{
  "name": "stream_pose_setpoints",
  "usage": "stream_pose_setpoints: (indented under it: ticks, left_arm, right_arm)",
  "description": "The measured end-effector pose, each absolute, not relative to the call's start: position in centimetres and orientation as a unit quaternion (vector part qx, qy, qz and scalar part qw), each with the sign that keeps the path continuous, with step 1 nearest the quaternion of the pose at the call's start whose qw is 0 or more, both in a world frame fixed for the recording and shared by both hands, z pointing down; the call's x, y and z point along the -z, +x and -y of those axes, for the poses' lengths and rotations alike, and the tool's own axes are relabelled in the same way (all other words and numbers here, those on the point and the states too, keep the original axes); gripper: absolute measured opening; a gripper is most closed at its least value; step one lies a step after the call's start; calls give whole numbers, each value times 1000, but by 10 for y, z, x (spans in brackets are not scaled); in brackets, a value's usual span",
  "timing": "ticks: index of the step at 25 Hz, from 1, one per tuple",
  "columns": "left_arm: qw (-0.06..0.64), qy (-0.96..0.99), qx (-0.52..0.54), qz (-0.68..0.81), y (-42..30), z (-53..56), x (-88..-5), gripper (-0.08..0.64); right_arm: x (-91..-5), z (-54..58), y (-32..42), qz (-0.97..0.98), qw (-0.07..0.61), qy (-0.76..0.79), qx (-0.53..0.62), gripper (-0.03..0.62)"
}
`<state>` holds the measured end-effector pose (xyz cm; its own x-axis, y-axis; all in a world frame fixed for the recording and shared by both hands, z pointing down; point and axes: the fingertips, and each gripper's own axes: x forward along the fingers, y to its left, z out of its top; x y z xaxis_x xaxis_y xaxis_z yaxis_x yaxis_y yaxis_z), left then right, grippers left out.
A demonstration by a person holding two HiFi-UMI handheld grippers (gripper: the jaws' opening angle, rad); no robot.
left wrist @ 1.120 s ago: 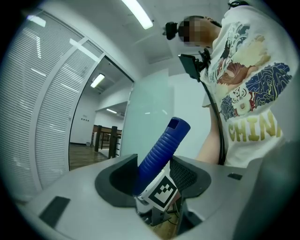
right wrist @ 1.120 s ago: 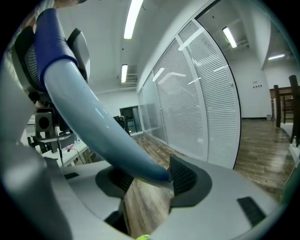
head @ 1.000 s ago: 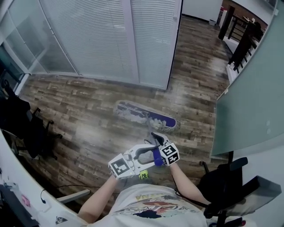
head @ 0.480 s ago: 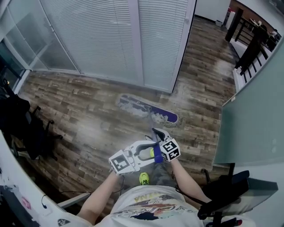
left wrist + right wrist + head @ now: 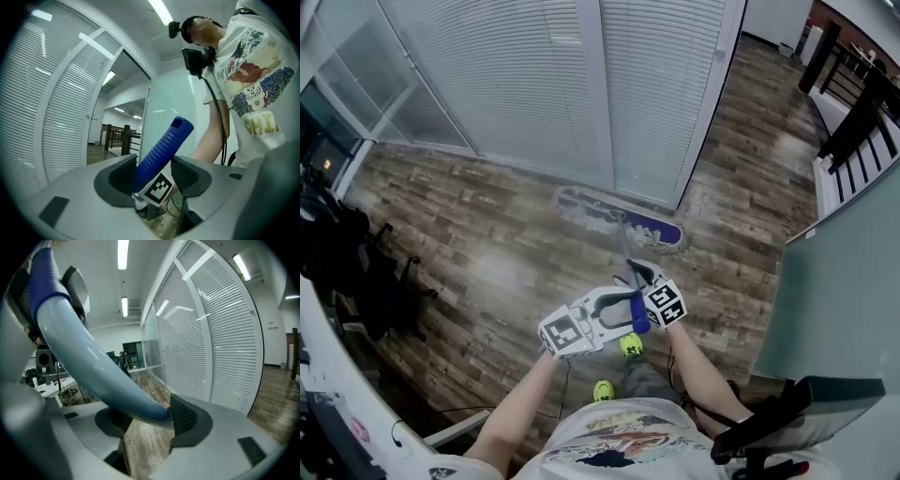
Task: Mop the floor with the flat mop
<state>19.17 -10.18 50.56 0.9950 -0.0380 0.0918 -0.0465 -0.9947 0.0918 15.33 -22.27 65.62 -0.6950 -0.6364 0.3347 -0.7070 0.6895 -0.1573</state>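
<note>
The flat mop head, purple with a grey pad, lies on the wood floor close to the foot of the blinds wall. Its pale pole rises back to both grippers. My left gripper grips the blue ribbed handle end and my right gripper grips the pole just below it. Both pairs of jaws are opening slightly, with the handle still between the pads and touching them. In the left gripper view, the right gripper's marker cube shows under the handle. The pole crosses between the right gripper's pads.
White blinds behind glass close off the far side. Dark office chairs stand at the left and another chair at the lower right. A frosted glass partition runs along the right. My yellow-green shoes are below the grippers.
Both grippers have moved forward together with the mop. The mop head has slid closer to the blinds wall, and one foot has stepped forward.
</note>
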Motion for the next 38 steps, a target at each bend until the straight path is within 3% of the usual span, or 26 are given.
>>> stream_pose_setpoints:
  ticks: [4, 10, 17, 26, 38]
  left_arm:
    - [37, 997, -64, 20, 217, 152, -520, 215]
    - [42, 997, -19, 62, 224, 207, -493, 216]
    - [52, 993, -14, 105, 203, 192, -485, 216]
    - [55, 992, -29, 108, 164, 86, -495, 216]
    - [73, 989, -19, 124, 72, -142, -489, 216]
  right_arm:
    - [-674, 277, 174, 911, 157, 357, -131, 206]
    - [-645, 327, 182, 913, 102, 368, -145, 206]
    - [-634, 308, 160, 922, 102, 345, -141, 206]
    - [-645, 203, 119, 927, 146, 322, -125, 206]
    - [-644, -27, 24, 931, 163, 300, -128, 210]
